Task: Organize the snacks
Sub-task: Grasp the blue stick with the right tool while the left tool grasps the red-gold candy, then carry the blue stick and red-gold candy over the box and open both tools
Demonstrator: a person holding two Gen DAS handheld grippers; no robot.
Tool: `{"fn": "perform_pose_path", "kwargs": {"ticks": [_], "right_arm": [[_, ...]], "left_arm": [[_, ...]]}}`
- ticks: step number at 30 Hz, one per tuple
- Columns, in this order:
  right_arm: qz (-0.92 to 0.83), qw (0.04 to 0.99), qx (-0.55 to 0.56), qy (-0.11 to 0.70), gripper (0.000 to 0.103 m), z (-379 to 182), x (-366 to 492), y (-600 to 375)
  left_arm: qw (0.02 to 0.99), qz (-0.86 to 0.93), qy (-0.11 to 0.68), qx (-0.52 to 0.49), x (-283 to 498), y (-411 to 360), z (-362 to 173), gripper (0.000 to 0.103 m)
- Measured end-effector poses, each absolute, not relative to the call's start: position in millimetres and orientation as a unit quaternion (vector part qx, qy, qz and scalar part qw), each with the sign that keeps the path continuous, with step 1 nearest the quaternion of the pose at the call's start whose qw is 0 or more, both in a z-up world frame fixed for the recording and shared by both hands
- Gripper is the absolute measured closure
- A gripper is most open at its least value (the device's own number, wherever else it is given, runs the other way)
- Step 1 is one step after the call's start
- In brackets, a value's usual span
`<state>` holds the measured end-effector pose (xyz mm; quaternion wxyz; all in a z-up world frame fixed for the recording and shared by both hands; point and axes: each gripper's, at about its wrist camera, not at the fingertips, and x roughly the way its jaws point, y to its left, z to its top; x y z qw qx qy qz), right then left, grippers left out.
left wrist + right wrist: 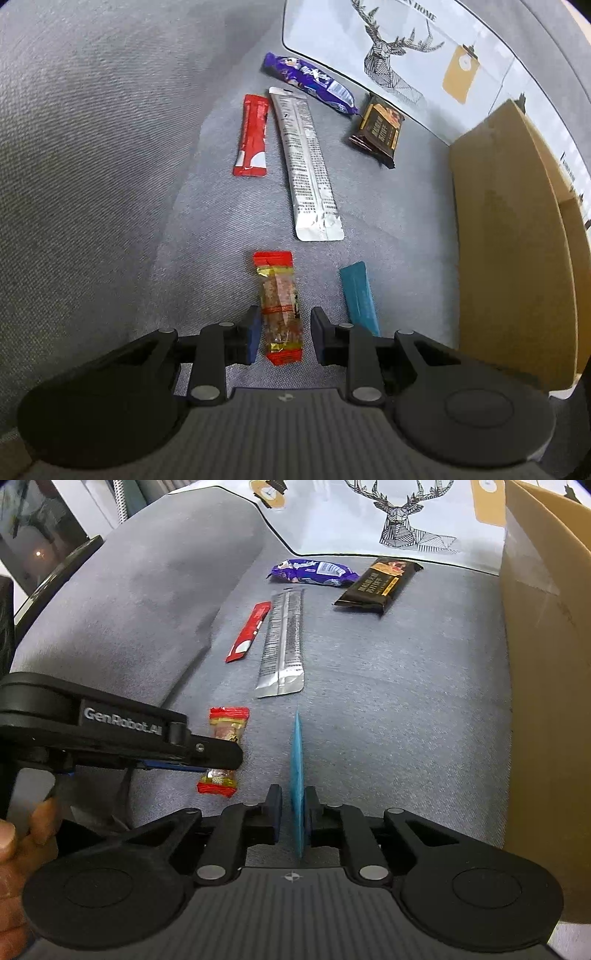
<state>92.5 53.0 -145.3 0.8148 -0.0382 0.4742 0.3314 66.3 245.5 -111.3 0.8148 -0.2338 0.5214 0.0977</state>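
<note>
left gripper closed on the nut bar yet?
No. The left gripper straddles the nut bar with fingers open, a visible gap at the right finger.

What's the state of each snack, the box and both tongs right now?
left tongs: open, straddling the nut bar
nut bar: flat on the cushion, not gripped
right tongs: shut on the blue sachet
blue sachet: held on edge
silver pouch: flat, sealed
red stick: flat
purple bar: flat
brown bar: flat
cardboard box: upright, contents hidden
</note>
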Motion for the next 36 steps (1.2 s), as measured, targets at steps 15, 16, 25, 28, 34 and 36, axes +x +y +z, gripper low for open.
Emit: {"fn": "perform_pose_path", "kwargs": {"ticks": [15,16,25,28,34,36], "right_arm": [[0.334,0.817,-0.050,0.467,0.090,-144.2,89.5,53.6],[0.333,0.818,-0.051,0.466,0.091,-144.0,89.3,53.7],[0.315,0.837,-0.044,0.445,0.097,-136.9,92.3,45.7],[0.311,0.846,-0.037,0.432,0.097,-131.8,93.3,42.8],[0.311,0.859,-0.034,0.406,0.097,-121.0,90.8,41.8],[0.311,0.863,-0.031,0.397,0.097,-117.2,90.7,39.9]], "left_arm": [[0.817,0.100,0.524,-0.219,67.9,241.2,-112.4,0.072],[0.817,0.100,0.524,-0.219,67.9,240.8,-112.3,0.072],[0.817,0.101,0.525,-0.214,68.9,238.9,-112.6,0.072],[0.819,0.104,0.525,-0.206,69.6,236.8,-112.2,0.080],[0.825,0.106,0.516,-0.202,67.7,237.2,-108.8,0.081],[0.830,0.106,0.508,-0.207,65.2,239.2,-106.5,0.081]]}}
